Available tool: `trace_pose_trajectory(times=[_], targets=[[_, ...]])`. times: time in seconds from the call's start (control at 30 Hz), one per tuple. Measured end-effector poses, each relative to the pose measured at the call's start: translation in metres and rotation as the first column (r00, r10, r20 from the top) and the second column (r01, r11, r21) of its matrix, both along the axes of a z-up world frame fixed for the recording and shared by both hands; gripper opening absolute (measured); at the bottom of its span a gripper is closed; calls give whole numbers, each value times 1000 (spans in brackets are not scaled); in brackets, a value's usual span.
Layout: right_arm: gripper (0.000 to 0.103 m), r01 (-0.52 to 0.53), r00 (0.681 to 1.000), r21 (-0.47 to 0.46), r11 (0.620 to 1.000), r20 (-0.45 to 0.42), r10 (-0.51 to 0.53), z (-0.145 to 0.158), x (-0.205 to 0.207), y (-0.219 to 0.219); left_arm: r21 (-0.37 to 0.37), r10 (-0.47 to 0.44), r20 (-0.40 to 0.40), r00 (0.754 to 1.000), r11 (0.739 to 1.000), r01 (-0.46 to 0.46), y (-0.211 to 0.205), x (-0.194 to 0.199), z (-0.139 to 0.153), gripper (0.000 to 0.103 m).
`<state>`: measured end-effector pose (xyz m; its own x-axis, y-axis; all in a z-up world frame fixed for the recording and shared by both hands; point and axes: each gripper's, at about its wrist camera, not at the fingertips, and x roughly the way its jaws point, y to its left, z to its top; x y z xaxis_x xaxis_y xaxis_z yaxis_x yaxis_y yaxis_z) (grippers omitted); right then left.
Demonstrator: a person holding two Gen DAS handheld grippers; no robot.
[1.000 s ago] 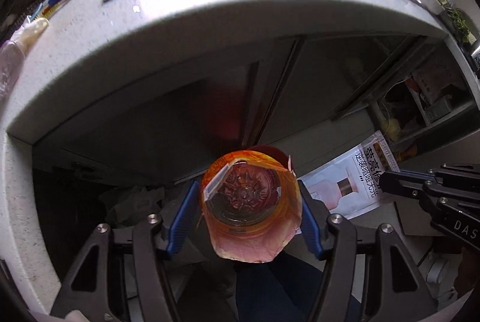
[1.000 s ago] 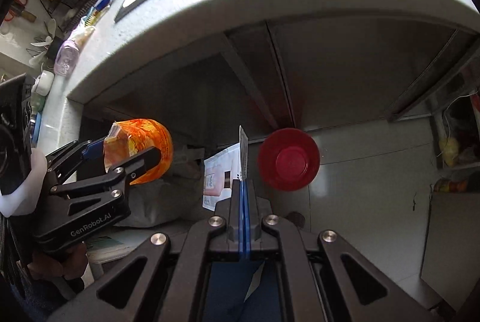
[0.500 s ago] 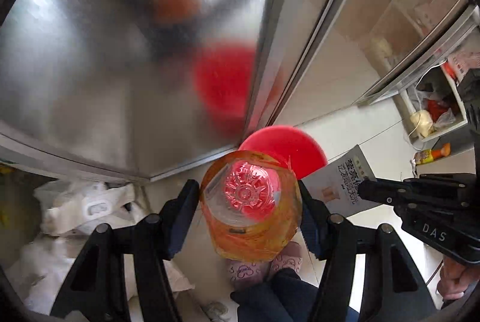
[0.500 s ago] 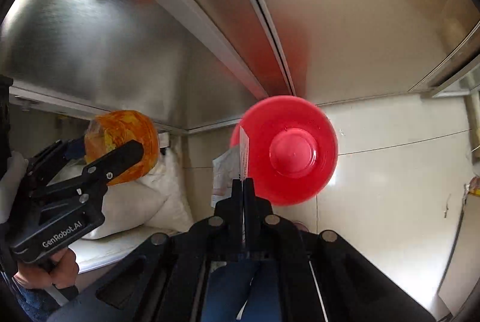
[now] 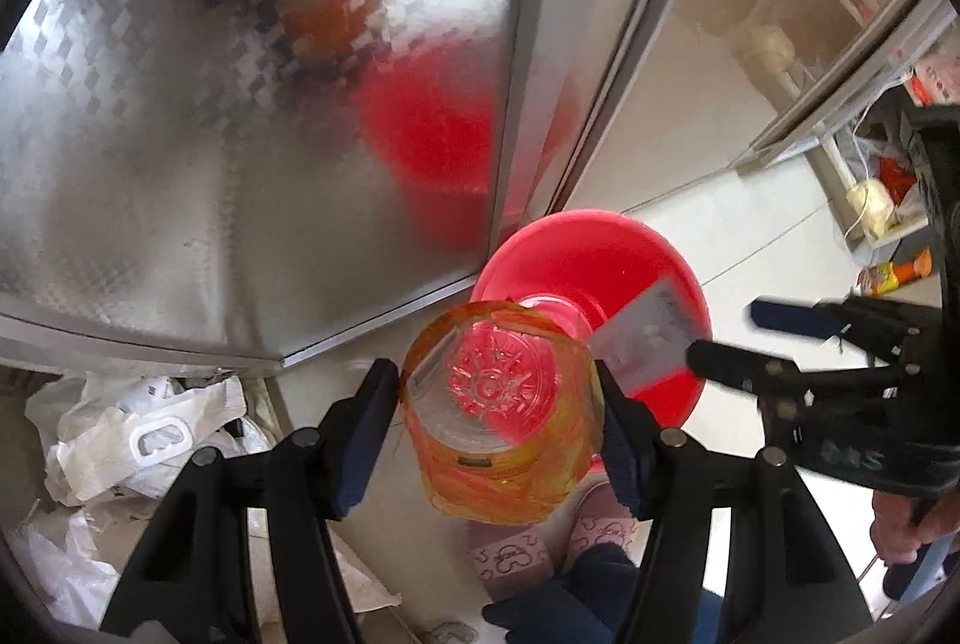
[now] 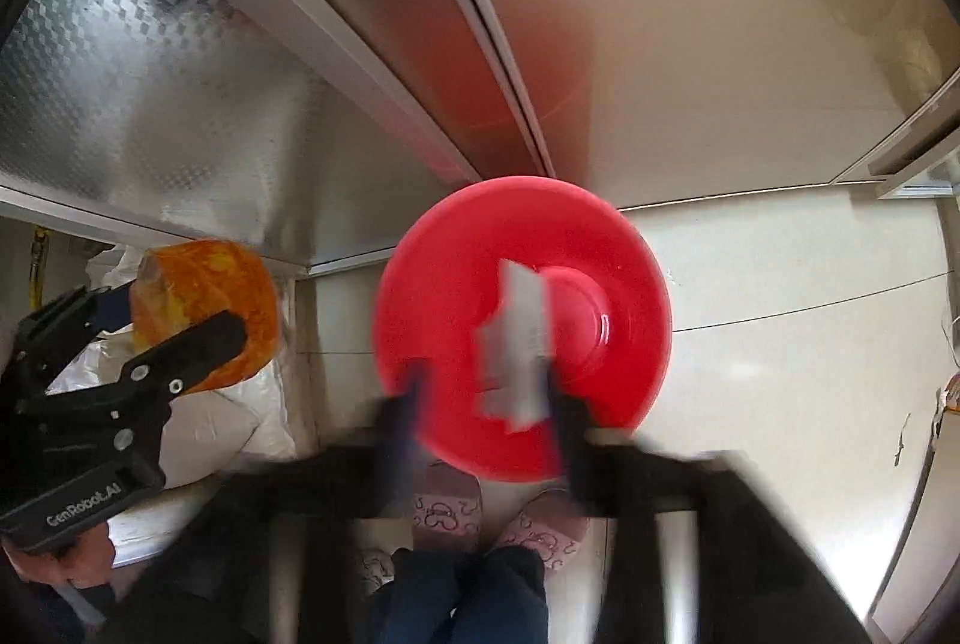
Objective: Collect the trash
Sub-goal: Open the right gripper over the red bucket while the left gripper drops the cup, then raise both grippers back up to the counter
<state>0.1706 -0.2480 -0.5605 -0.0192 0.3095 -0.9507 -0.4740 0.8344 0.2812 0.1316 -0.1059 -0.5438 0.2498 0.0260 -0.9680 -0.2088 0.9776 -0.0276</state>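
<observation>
My left gripper (image 5: 495,377) is shut on a clear plastic bottle with an orange label (image 5: 498,422), seen bottom-first and held beside a red round bin (image 5: 576,254) on the floor. In the right wrist view the same bottle (image 6: 204,296) sits in the left gripper (image 6: 168,320) at the left. My right gripper (image 6: 483,404) is blurred and its jaws are opening above the red bin (image 6: 624,284). A white paper wrapper (image 6: 516,344) hangs loose between them, close to the right finger. In the left wrist view that wrapper (image 5: 648,338) is over the bin by the right gripper (image 5: 738,338).
Brushed-metal cabinet doors (image 5: 240,134) stand right behind the bin. White plastic bags (image 5: 138,434) lie on the floor at the left. The person's pink slippers (image 6: 444,512) are just below the bin. Low shelves (image 5: 870,188) with small items stand at the right.
Both grippers have sunk from counter height to just above the red bin. The right jaws, shut on the wrapper before, now stand apart with the wrapper loose. The left grip is unchanged.
</observation>
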Motion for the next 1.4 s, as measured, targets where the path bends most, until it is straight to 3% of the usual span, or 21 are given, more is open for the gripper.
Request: trace_pose_trajectory(times=[0.17,0.33,0.43,0.87,1.13,1.27,1.4], targets=[[73,21,1000,-21,1000,-3,-21,11,3,-21,-9,-30,2,1000,1000,30,-9,6,4,61],[82,48,998,-87,995,48,-44,29,7,-32,-22,-61,5,998,998,61,-17,12,12,61],[94,75,992,-119,990,112,-61,38,7,-43,-34,-81,4,997,996,81,-23,17,11,61],[94,175,981,-170,970,119,-156,18,15,-80,-98,-146,-57,988,985,140,-49,41,-18,61],[94,214,975,-167,963,103,-198,26,12,-86,-141,-167,-83,982,978,154,-52,45,-22,63],[94,219,973,-167,961,108,-203,28,8,-83,-156,-163,-82,983,976,149,-51,43,-20,79],[94,227,972,-177,958,97,-213,36,7,-83,-153,-167,-78,983,976,154,-53,42,-10,80]])
